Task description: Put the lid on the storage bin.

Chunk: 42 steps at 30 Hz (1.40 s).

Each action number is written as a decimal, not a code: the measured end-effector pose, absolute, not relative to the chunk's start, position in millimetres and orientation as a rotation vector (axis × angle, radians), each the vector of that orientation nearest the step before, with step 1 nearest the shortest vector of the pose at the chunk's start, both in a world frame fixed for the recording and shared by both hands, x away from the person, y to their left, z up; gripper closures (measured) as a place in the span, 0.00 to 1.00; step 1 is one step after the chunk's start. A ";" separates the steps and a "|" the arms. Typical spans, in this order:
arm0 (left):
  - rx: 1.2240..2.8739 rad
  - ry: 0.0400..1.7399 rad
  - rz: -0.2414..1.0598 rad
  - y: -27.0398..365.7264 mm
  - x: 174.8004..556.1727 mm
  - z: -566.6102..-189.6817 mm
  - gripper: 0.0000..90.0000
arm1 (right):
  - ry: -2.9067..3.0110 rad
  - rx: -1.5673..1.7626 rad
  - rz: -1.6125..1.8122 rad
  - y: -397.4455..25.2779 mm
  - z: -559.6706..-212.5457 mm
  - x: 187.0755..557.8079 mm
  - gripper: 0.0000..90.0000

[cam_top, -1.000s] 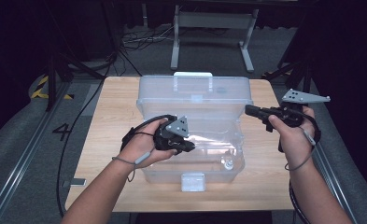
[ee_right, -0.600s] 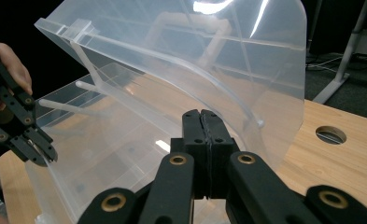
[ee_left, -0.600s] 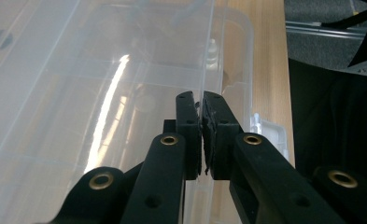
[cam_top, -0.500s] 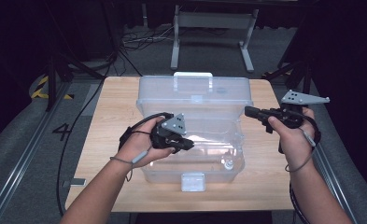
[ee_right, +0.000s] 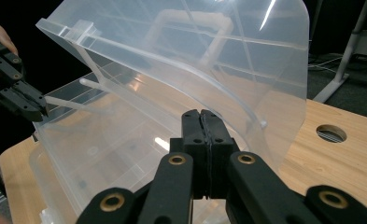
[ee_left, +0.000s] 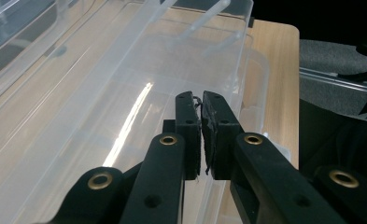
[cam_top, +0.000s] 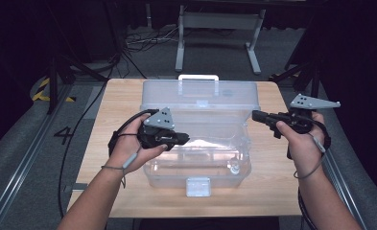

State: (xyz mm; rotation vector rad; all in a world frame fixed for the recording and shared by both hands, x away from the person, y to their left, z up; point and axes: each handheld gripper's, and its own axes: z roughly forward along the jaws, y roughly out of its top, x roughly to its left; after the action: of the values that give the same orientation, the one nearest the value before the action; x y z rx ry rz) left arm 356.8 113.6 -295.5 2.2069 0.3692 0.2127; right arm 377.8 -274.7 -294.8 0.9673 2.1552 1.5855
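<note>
From the high view we see a clear plastic box standing in the middle of a wooden table, its lid swung up at the far side with a white handle on top. Our left gripper hangs over the open box near its left wall, jaws pointing right across the inside. Our right gripper is held just beside the lid's right end, jaws pointing left at it; from here we cannot tell whether it touches. A white latch sits on the box's near wall.

In the left gripper view, our left gripper looks down into the box. Its jaws stand almost together, with only a thin slit between the worn pads, and nothing is caught in it. The table shows past the box's far rim.

In the right gripper view, our right gripper has its jaws pressed flat against each other, gripping nothing. The lid rises tilted just beyond the tips, above the open box. The left gripper reaches in at the left edge, its tip at the box's far rim. The table lies to the right, with a round hole in it.
</note>
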 end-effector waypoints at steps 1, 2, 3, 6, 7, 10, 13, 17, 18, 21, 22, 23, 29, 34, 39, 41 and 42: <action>2.203 0.376 0.217 116.4 356.5 -294.9 0.95 | 2.155 0.966 1.587 -274.9 -295.1 377.4 1.00; 2.196 0.383 0.220 119.1 356.0 -294.2 0.95 | 2.157 0.961 1.586 -275.2 -295.6 377.2 1.00; 2.193 0.387 0.225 121.9 355.9 -293.3 0.95 | 2.154 0.964 1.585 -275.4 -295.9 376.6 1.00; 2.171 0.417 0.237 130.5 355.1 -291.4 0.95 | 2.157 0.968 1.586 -276.6 -297.1 375.1 1.00; 2.171 0.417 0.237 130.5 355.1 -291.4 0.94 | 2.155 0.970 1.587 -276.9 -297.8 374.4 1.00; 2.144 0.458 0.244 139.5 354.9 -290.3 0.94 | 2.158 0.970 1.587 -277.4 -298.9 373.3 1.00; 2.115 0.514 0.244 149.5 355.3 -290.5 0.94 | 2.161 0.965 1.585 -277.6 -301.6 371.3 1.00; 2.089 0.550 0.241 156.5 354.8 -290.8 0.94 | 2.168 0.958 1.578 -277.3 -302.8 369.1 1.00; 2.081 0.563 0.247 159.1 354.3 -290.7 0.94 | 2.169 0.961 1.576 -276.9 -303.1 368.0 1.00; 2.059 0.601 0.258 166.8 352.9 -291.1 0.94 | 2.172 0.954 1.571 -276.4 -304.0 365.2 1.00; 2.050 0.616 0.259 169.2 352.6 -291.6 0.94 | 2.178 0.949 1.566 -276.5 -304.4 364.1 1.00; 2.040 0.627 0.259 172.1 352.4 -292.2 0.94 | 2.174 0.950 1.567 -276.3 -305.0 363.4 1.00; 2.022 0.690 0.274 181.4 348.8 -295.5 0.94 | 2.173 0.938 1.560 -275.9 -307.5 358.8 1.00; 1.980 0.738 0.313 189.9 343.5 -295.9 0.95 | 2.172 0.931 1.567 -275.5 -310.1 354.9 1.00; 1.950 0.780 0.326 197.6 338.6 -298.0 0.96 | 2.173 0.930 1.572 -276.1 -312.7 353.1 1.00; 1.945 0.789 0.330 200.0 337.5 -299.0 0.96 | 2.173 0.929 1.572 -275.8 -313.8 352.4 1.00; 1.940 0.796 0.333 200.8 337.2 -299.5 0.96 | 2.173 0.927 1.572 -275.9 -314.5 352.1 1.00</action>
State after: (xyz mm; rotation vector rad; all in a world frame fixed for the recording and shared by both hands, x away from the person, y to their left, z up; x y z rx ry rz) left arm 337.2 200.8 -299.5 1.9402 0.7956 0.3334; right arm 352.1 -275.9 -314.5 0.9269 2.1728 1.5725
